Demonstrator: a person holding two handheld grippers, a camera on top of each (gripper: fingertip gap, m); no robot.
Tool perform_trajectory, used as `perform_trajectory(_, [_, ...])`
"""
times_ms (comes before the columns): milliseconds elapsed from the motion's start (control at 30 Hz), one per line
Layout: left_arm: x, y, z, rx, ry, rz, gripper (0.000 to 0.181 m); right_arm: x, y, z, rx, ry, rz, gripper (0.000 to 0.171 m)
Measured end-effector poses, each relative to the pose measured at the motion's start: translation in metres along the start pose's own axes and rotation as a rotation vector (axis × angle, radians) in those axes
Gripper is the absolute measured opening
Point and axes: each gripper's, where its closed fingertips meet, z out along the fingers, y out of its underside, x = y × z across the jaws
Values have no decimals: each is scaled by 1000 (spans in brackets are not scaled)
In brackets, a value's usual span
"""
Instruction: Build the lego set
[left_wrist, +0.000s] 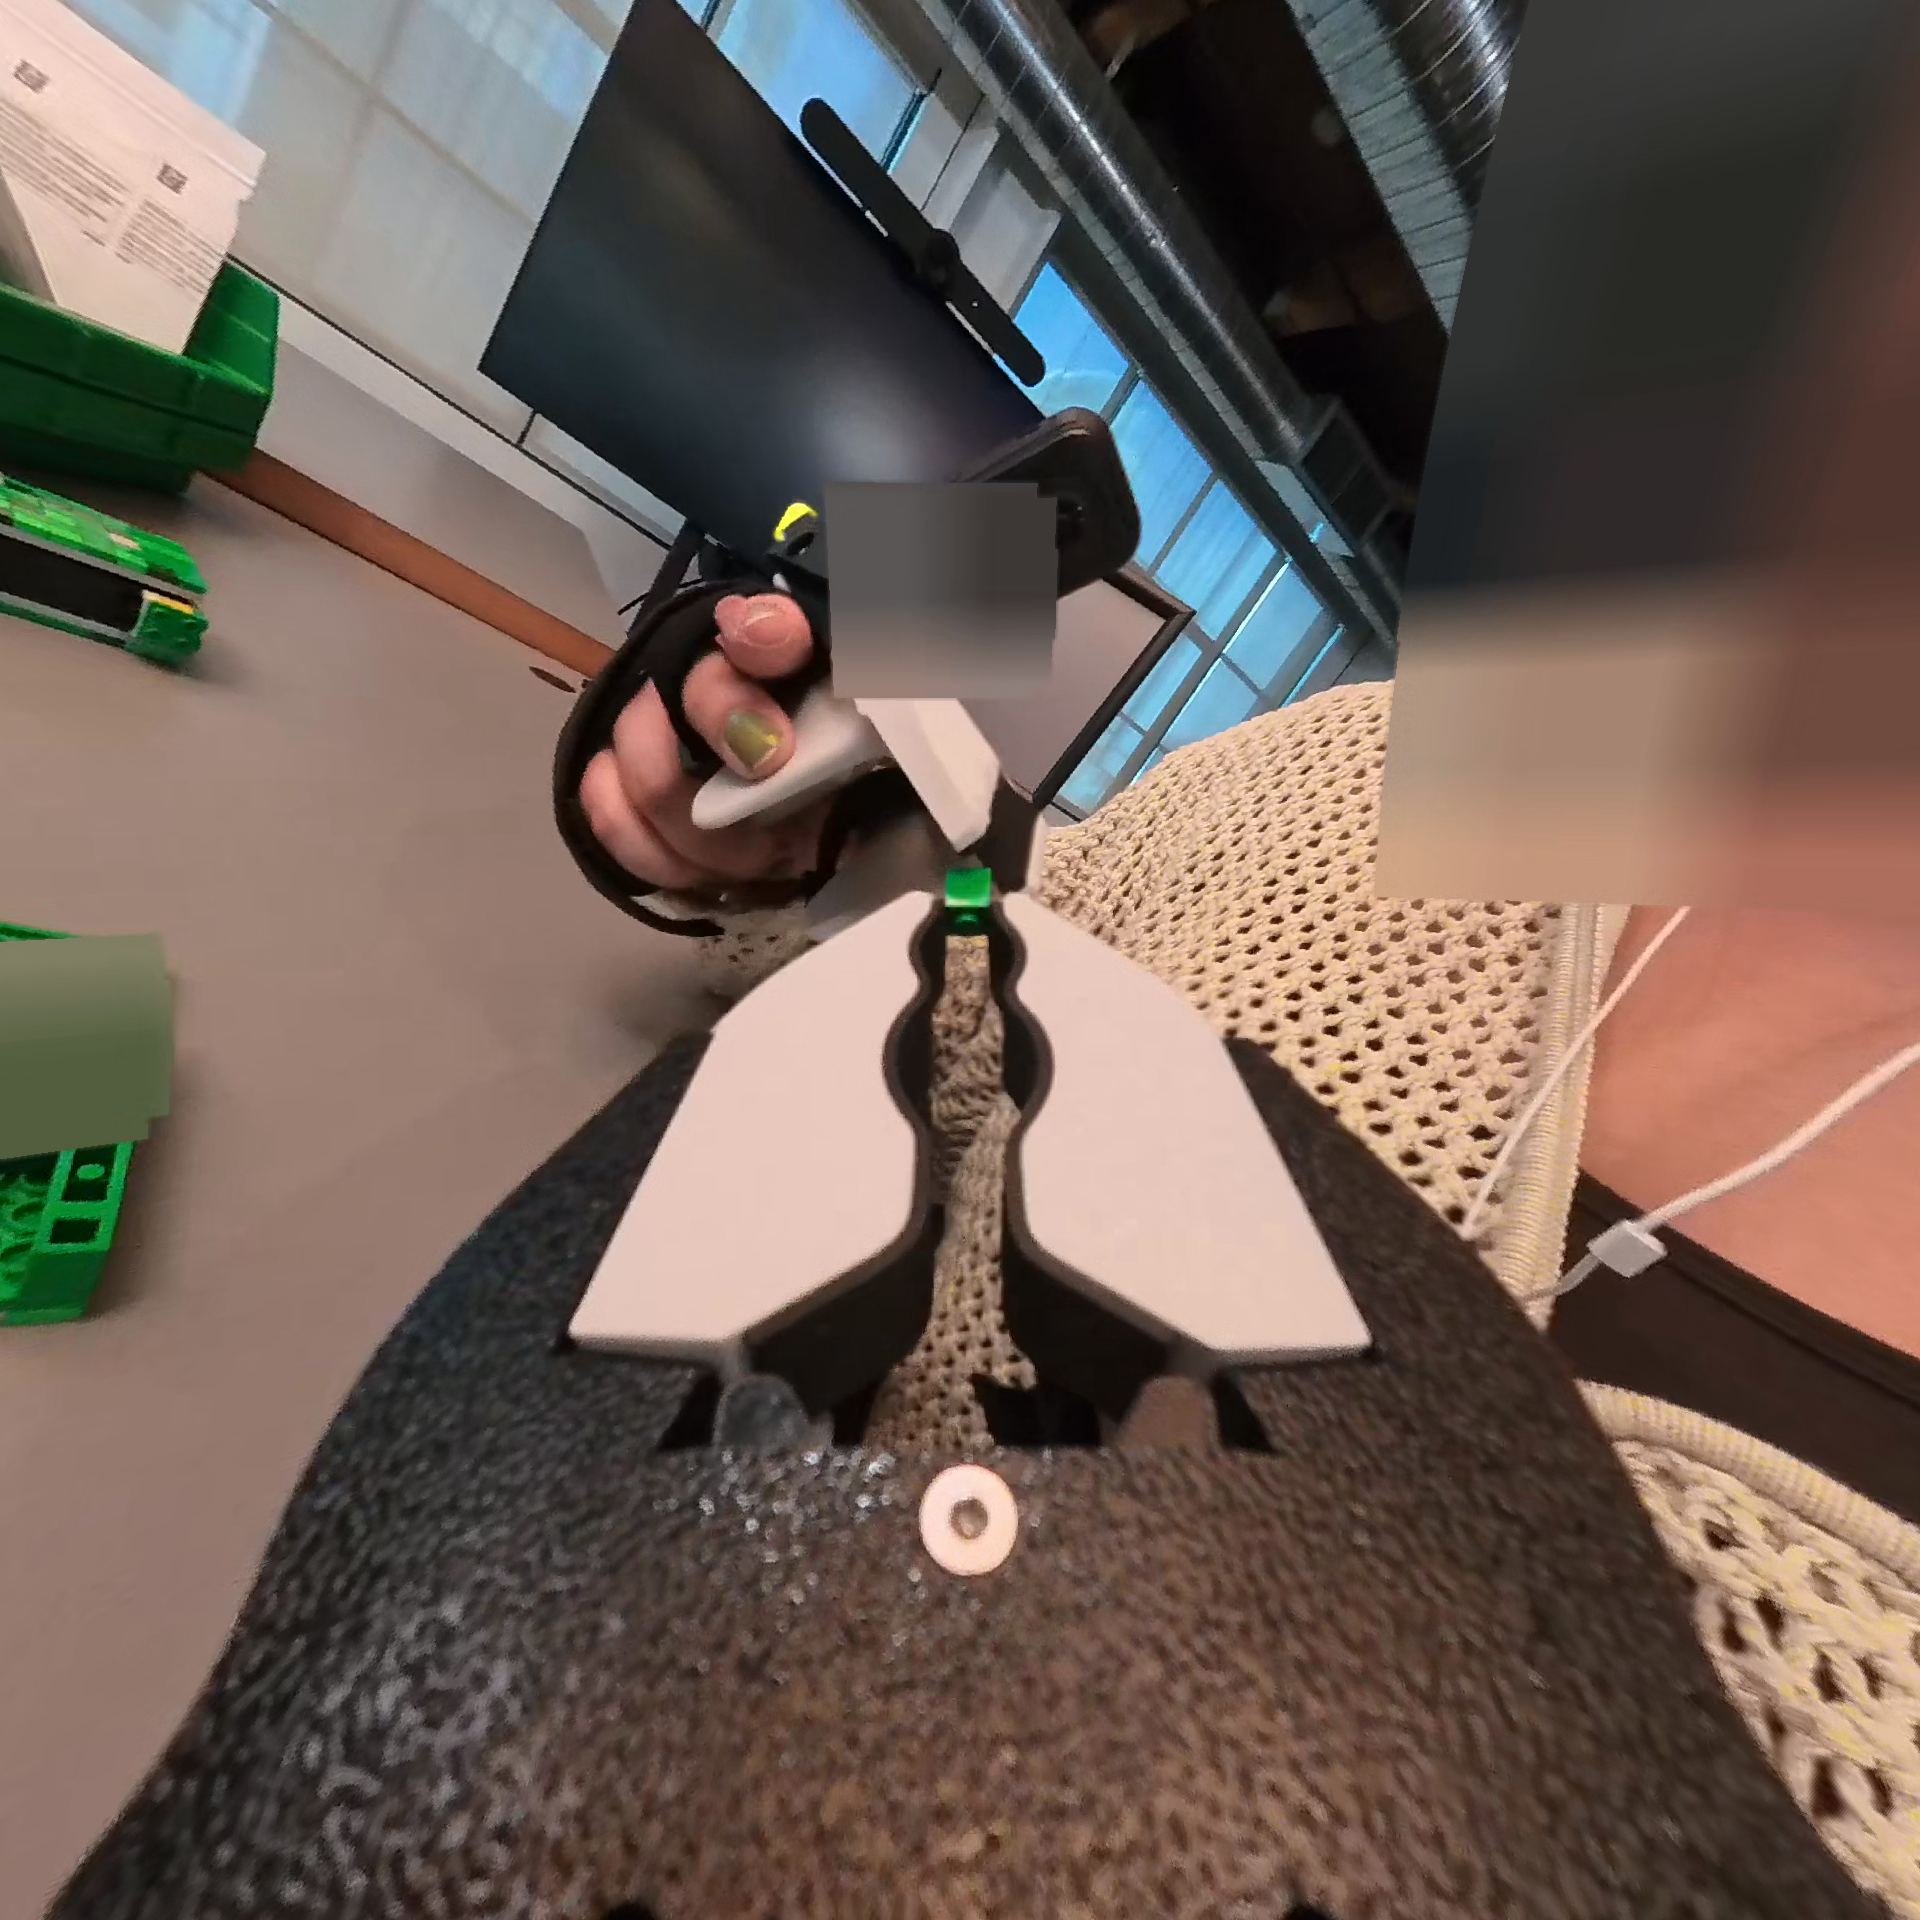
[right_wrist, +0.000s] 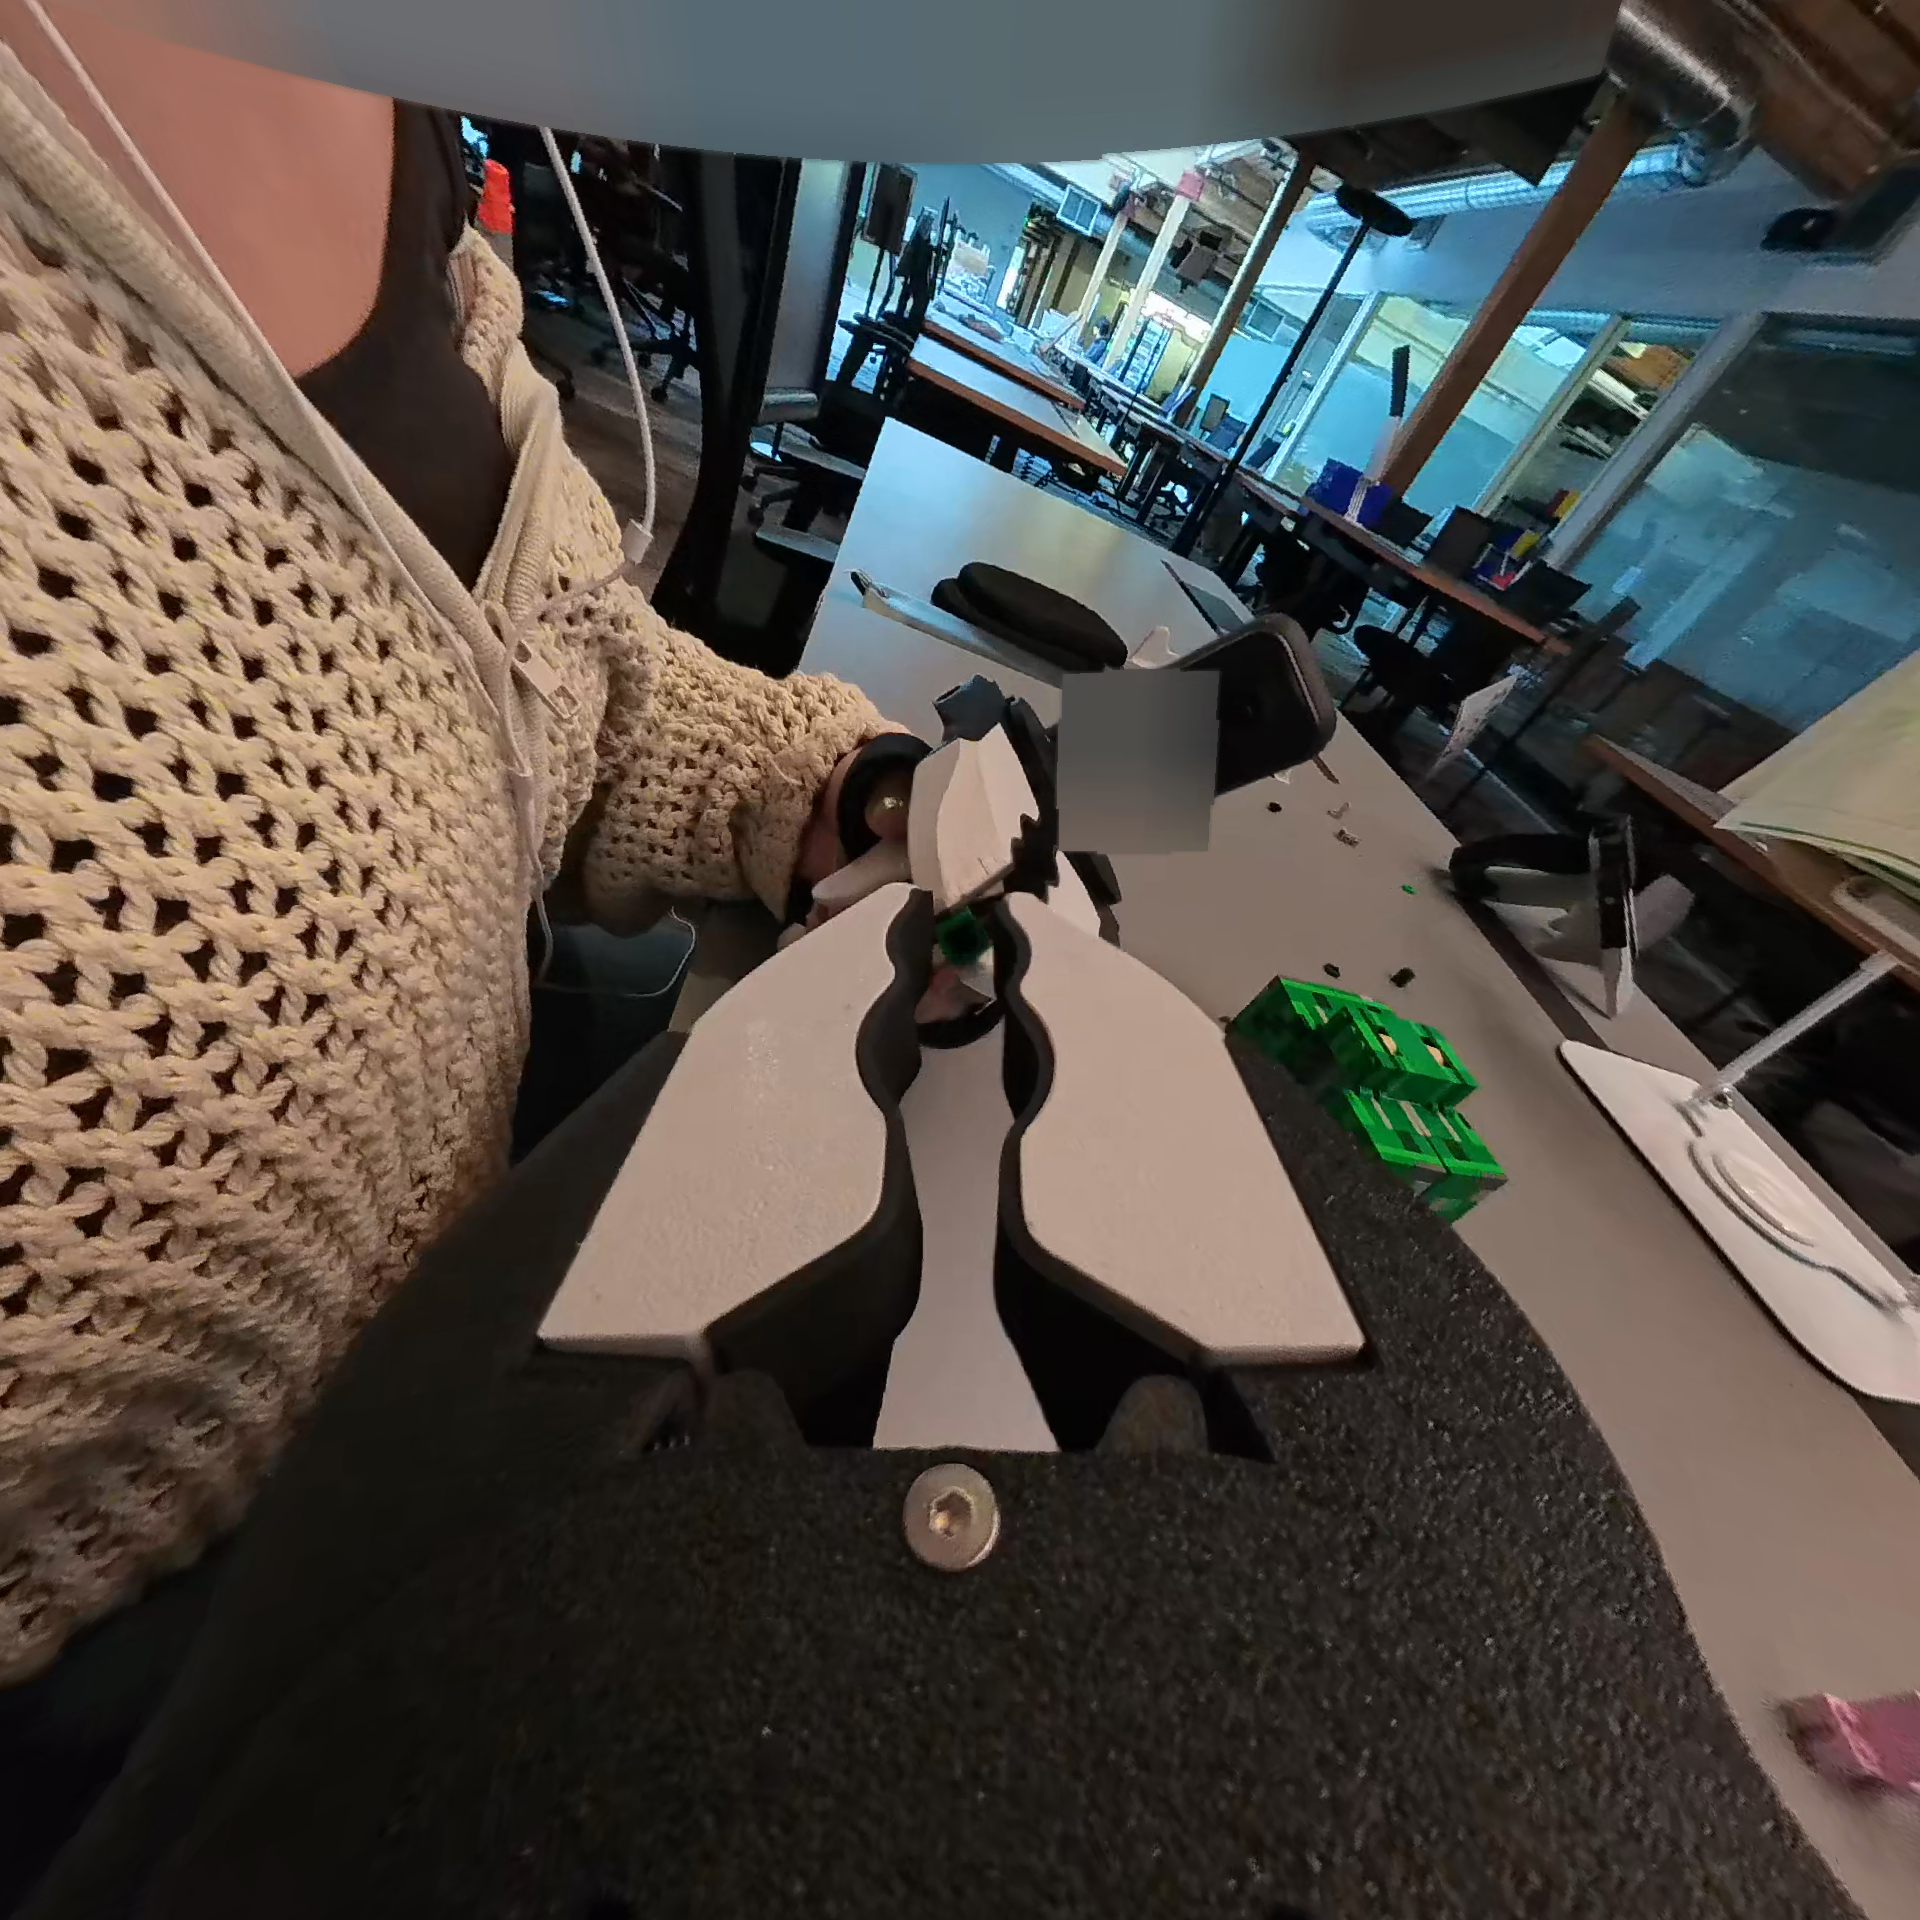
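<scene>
My left gripper (left_wrist: 966, 920) is clamped on a small green lego brick (left_wrist: 966, 896) right at its fingertips, just above the middle of the left wrist view, and I hold it up in front of my cream knitted sweater (left_wrist: 1299, 935). My right gripper (left_wrist: 971, 821) meets it from above in that view, its white fingertips touching or nearly touching the top of the brick, while my right hand (left_wrist: 686, 769) wraps the handle just left of centre. In the right wrist view the same meeting sits at mid-frame: my right gripper (right_wrist: 961, 935) has its fingers drawn close together around the green brick (right_wrist: 961, 935), but whether it truly grips the piece or only rests against it I cannot tell, since the left gripper (right_wrist: 977, 821) crowds the same spot from above. A green lego assembly (right_wrist: 1371, 1091) lies on the grey tabletop (right_wrist: 1558, 1403) at the right of centre of that view, well apart from both grippers, with a few tiny dark pieces scattered beyond it. In the left wrist view more green lego parts (left_wrist: 62, 1236) lie at the left edge on the tabletop (left_wrist: 364, 831), and a green bin (left_wrist: 135, 384) stands in the upper left under white papers (left_wrist: 114, 177).
</scene>
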Motion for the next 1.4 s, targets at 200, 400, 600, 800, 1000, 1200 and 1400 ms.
perform_trajectory(200, [8,-1,1,12,70,-41,7,-5,1,3,-8,-24,-34,16])
perform_trajectory(400, [13,2,4,-6,117,-103,7,-8,-2,3,-5,-48,-54,8])
perform_trajectory(600, [-4,6,5,-48,-6,-61,31,-1,5,-7,-26,-23,-32,8])
perform_trajectory(800, [-61,-2,-11,-225,-515,288,36,46,77,-49,-324,46,129,8])
perform_trajectory(1000, [-129,3,-23,-609,-850,586,51,65,134,-62,-458,-72,289,8])
perform_trajectory(1200, [-164,18,-24,-857,-911,621,50,59,150,-57,-549,-171,311,8])
perform_trajectory(1400, [-176,24,-21,-900,-904,548,41,61,156,-58,-643,-173,322,8])
